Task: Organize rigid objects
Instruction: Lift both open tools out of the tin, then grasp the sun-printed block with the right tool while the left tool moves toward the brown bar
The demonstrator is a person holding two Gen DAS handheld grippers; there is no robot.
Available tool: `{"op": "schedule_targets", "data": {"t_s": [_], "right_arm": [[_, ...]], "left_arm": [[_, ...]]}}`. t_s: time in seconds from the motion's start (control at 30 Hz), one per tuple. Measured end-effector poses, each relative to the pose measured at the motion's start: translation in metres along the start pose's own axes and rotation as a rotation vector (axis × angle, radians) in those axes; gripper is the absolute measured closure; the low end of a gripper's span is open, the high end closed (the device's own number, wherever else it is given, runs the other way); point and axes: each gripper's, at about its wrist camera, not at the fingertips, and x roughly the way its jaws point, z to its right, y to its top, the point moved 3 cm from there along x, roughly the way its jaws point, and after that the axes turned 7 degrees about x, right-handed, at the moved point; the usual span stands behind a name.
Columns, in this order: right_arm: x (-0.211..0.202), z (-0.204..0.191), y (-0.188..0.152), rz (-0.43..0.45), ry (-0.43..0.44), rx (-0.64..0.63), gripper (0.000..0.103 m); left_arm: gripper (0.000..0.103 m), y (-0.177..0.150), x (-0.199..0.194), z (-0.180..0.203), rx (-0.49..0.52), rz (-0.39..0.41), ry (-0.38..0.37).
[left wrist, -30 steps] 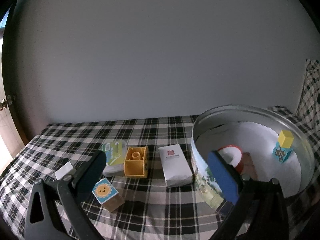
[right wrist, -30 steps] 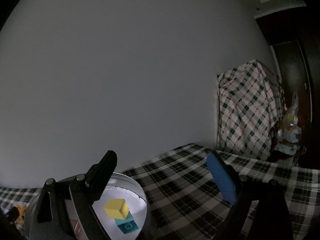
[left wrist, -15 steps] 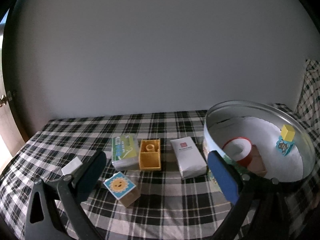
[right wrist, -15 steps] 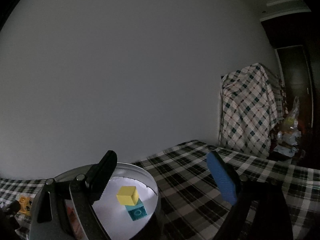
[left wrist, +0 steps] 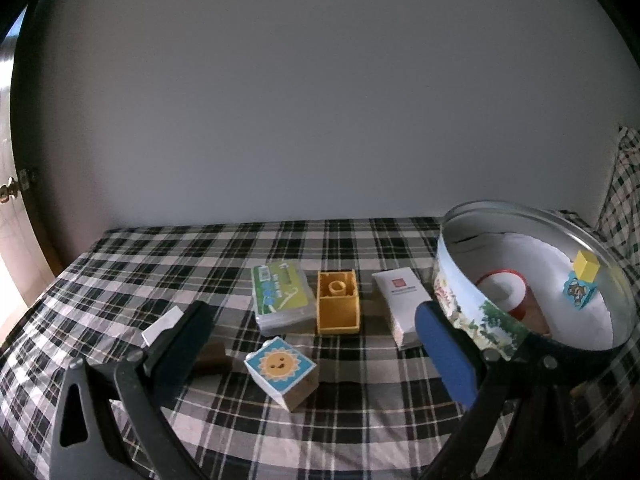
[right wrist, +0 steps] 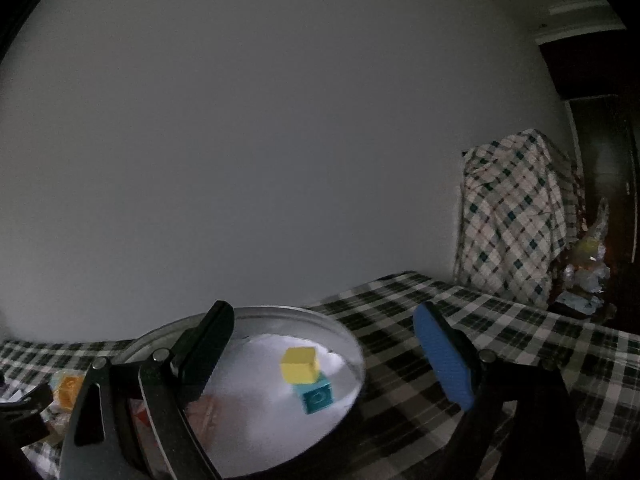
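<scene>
Brown block (left wrist: 211,357) partly behind left claw's finger, shape perhaps wedge-like.

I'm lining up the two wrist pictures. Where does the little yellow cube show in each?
Left wrist: the yellow cube is at far right, inside the round tin, on a blue block.
Right wrist: the cube is low centre, in the same tin.
Shared landmark: the tin.

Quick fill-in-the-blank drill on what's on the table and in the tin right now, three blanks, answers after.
1. The yellow cube sits on a teal block inside the round ____.
2. The block between the left gripper fingers shows a smiling ____.
3. The right gripper holds ____.

Answers: tin; sun; nothing
</scene>
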Motion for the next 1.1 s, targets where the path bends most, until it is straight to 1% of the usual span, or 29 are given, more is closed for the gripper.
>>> {"op": "schedule_targets", "data": {"t_s": [0.4, 0.6, 0.83, 1.1], "right_arm": [[-0.021, -0.061, -0.020, -0.056, 0.137, -0.072, 0.010], [-0.027, -0.085, -0.030, -0.083, 0.186, -0.101, 0.010], [-0.032, -0.114, -0.042, -0.138, 0.240, -0.127, 0.010], [-0.037, -0.141, -0.054, -0.186, 0.290, -0.177, 0.010]], "left_arm": [[0.001, -0.005, 0.002, -0.027, -0.018, -0.012, 0.010], [0.001, -0.009, 0.006, -0.044, -0.036, -0.027, 0.015], [0.001, -0.013, 0.010, -0.066, -0.052, -0.037, 0.028], [0.001, -0.017, 0.018, -0.105, -0.071, -0.063, 0.066]]}}
